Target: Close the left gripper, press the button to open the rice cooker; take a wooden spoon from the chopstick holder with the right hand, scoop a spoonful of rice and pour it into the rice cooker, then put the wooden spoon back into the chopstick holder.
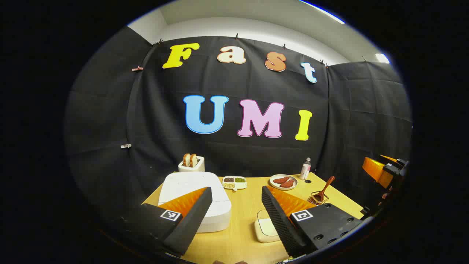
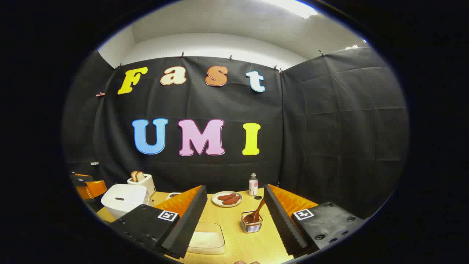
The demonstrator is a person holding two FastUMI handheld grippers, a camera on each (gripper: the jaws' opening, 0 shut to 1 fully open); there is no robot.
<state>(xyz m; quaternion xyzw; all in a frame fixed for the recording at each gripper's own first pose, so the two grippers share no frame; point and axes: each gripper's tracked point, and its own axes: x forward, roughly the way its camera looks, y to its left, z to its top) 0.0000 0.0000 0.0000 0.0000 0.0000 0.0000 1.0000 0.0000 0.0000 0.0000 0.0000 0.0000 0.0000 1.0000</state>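
Cooker (image 1: 194,200) sits lidded on the table (image 1: 242,234) under the left hand-held gripper (image 1: 234,223), fingers wide and empty, unready to press; right hand-held gripper (image 2: 234,227), equally spread, faces the spoon (image 2: 256,214) in its holder (image 2: 252,224)

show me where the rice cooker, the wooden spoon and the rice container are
rice cooker (image 1: 190,185): left gripper view, on its closed white lid.
wooden spoon (image 2: 258,211): right gripper view, on its handle above the chopstick holder.
rice container (image 2: 207,238): right gripper view, on its clear lid.
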